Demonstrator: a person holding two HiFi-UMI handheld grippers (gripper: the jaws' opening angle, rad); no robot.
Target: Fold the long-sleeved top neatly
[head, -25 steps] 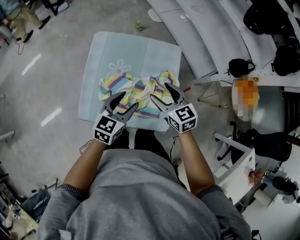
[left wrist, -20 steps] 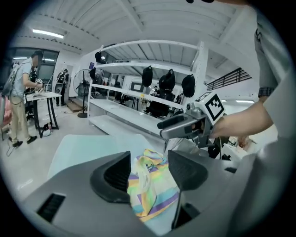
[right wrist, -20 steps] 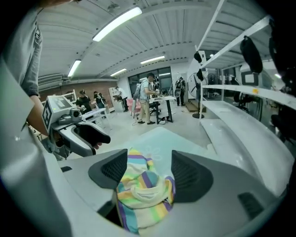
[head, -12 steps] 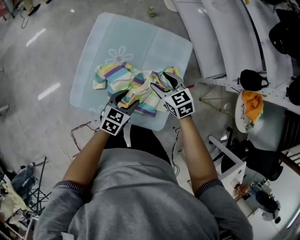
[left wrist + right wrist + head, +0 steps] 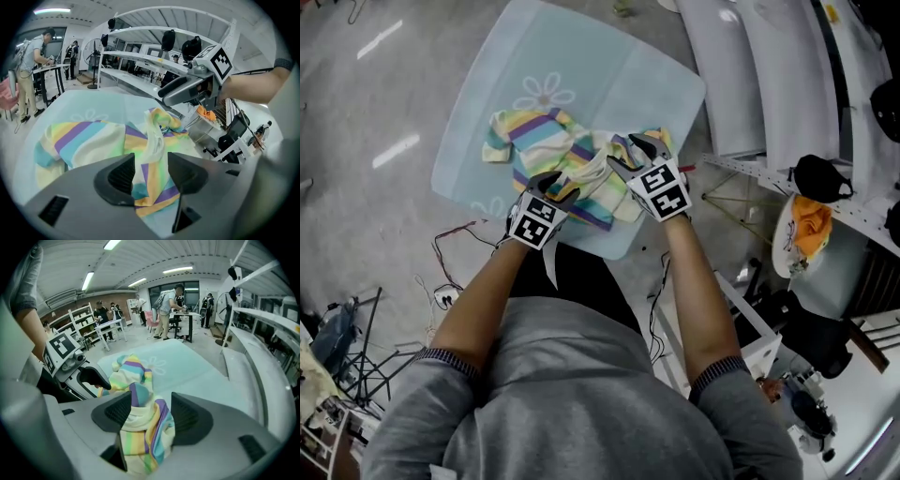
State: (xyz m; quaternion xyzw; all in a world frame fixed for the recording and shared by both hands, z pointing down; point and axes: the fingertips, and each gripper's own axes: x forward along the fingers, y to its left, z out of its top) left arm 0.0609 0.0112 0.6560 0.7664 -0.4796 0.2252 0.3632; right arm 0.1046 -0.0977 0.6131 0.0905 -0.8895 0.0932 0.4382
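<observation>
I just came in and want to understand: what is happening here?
A person holds a gripper in each hand over a crumpled striped long-sleeved top on a pale blue mat. The left gripper and the right gripper are at its near edge, and their jaws have just been closing with fabric between them. The left is not gripping yet; for the right I cannot tell. Folding has not begun.

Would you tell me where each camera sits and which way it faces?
Head view: head-mounted, facing down at the pastel-striped top on the pale blue mat; forearms, left gripper and right gripper show.
Left gripper view: on the left gripper, facing along its jaws, just closing with fabric between; right gripper shows.
Right gripper view: on the right gripper, along its jaws, also closing, fabric between; left gripper shows.
All share top and mat.
</observation>
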